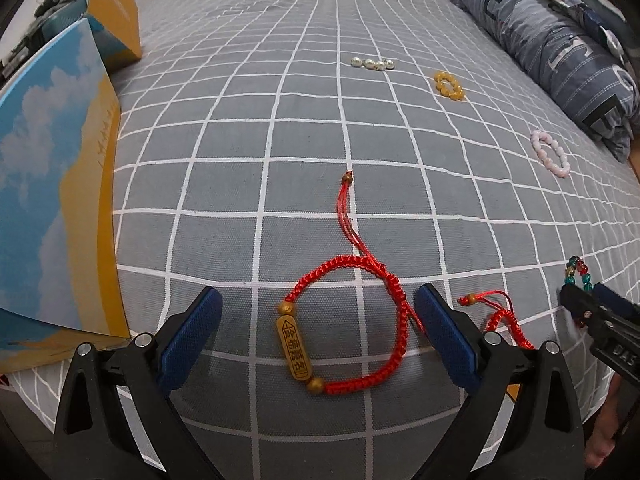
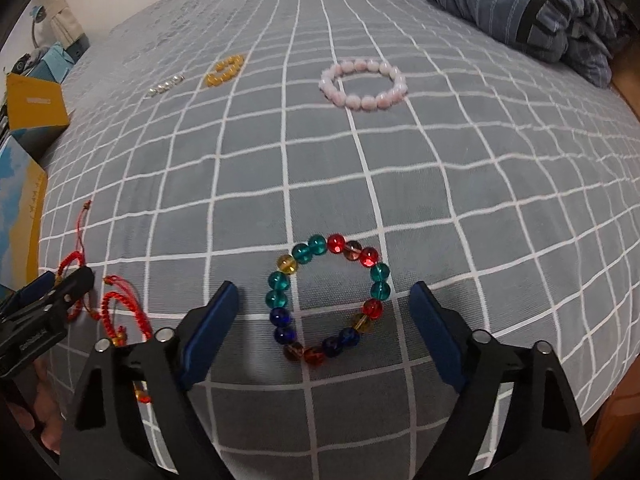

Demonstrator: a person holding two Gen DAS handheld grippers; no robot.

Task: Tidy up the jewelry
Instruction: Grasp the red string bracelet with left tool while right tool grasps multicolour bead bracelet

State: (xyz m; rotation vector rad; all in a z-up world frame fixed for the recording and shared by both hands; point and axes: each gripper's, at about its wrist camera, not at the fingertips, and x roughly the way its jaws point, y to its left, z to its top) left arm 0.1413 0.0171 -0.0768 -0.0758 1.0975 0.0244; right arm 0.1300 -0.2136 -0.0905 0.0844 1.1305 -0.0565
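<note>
Left wrist: left hand-held gripper (image 1: 318, 322) spread around red cord bracelet (image 1: 352, 320); right hand-held gripper (image 2: 324, 312) spread around multicoloured bead bracelet (image 2: 326, 296).

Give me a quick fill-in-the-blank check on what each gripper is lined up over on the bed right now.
1. The left gripper hangs open over a braided ____ cord bracelet with a gold charm.
2. The right gripper frames the multicoloured glass bead bracelet, its fingers ____ the beads.
3. Farther up the checked bedsheet lies a ring of pale ____ beads.

Missing words: red; not touching; pink
</note>
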